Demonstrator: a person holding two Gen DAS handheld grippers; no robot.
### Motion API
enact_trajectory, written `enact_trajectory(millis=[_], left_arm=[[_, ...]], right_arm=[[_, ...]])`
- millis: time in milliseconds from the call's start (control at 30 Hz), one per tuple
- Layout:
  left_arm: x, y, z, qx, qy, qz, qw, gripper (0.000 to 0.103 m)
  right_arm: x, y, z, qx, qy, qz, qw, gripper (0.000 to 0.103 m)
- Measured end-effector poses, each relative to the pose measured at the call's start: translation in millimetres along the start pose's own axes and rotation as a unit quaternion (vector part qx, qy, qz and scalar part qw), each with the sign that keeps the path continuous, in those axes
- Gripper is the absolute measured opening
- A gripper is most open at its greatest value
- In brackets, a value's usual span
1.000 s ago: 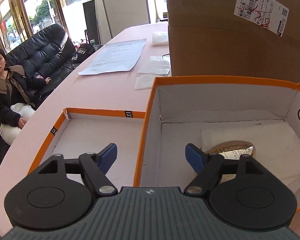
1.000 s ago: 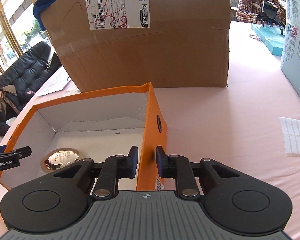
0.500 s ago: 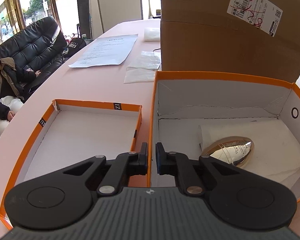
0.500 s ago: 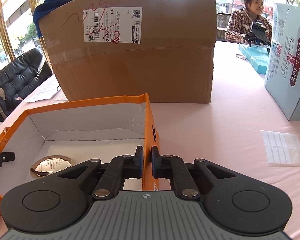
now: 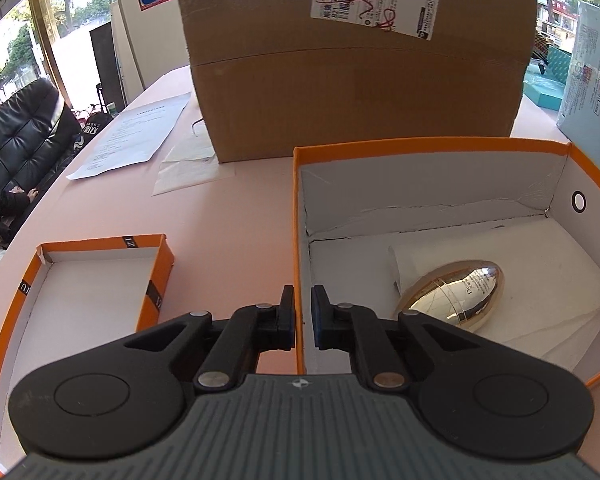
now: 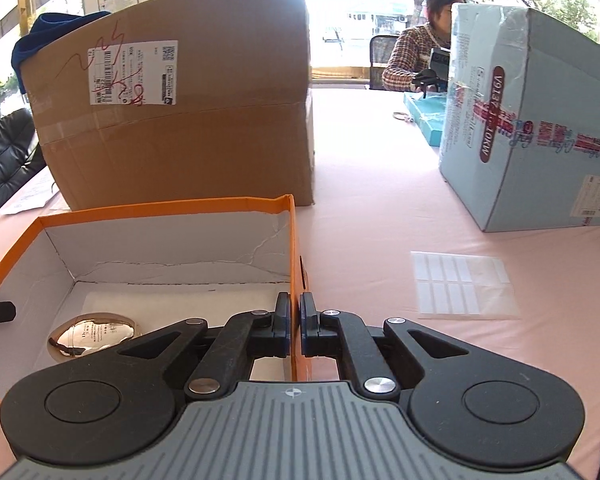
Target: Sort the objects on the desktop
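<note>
An orange box (image 5: 298, 220) with a white inside stands on the pink table. A shiny gold egg-shaped case (image 5: 456, 292) lies in it on white paper. My left gripper (image 5: 303, 304) is shut on the box's left wall near the front corner. In the right wrist view, my right gripper (image 6: 295, 312) is shut on the same orange box (image 6: 294, 240) at its right wall, and the gold case (image 6: 92, 336) lies at the lower left. The shallow orange lid (image 5: 156, 272) lies open side up to the left, apart from the box.
A big brown cardboard carton (image 5: 360, 80) stands right behind the orange box. A light blue carton (image 6: 532, 120) is at the right, with a sheet of white labels (image 6: 464, 288) in front of it. Papers (image 5: 136, 136) lie at the far left. A person (image 6: 420, 56) sits at the table's far end.
My left gripper went from open to shut on the box's left wall. The right gripper tightened on the right wall. The box now sits farther right, with a gap between it and the lid.
</note>
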State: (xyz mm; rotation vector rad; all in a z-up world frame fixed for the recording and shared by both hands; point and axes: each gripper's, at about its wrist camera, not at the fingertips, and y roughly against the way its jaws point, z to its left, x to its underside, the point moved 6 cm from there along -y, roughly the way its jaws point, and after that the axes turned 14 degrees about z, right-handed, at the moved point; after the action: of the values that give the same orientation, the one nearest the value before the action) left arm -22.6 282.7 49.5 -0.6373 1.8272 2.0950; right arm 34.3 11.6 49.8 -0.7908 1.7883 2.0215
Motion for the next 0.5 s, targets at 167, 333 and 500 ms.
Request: enact_trajectory(millis=[167,333,500], left_arm=[[-4,1,-34,0.017,-0.027,-0.004,0.9995,0.007],[-2,3,-55,0.021,-0.04,-0.014,0.9989,0.007],[0,5,-53,0.017,-0.034,-0.015,0.9992,0.003]], right_arm=[[10,11,-32,0.021,-0.024,0.0,0.999,0.005],[19,18,-53,0.03,-0.041,-0.002,0.999,0.005],[20,18,-54,0.027,-0.044,-0.007,0.999,0.005]])
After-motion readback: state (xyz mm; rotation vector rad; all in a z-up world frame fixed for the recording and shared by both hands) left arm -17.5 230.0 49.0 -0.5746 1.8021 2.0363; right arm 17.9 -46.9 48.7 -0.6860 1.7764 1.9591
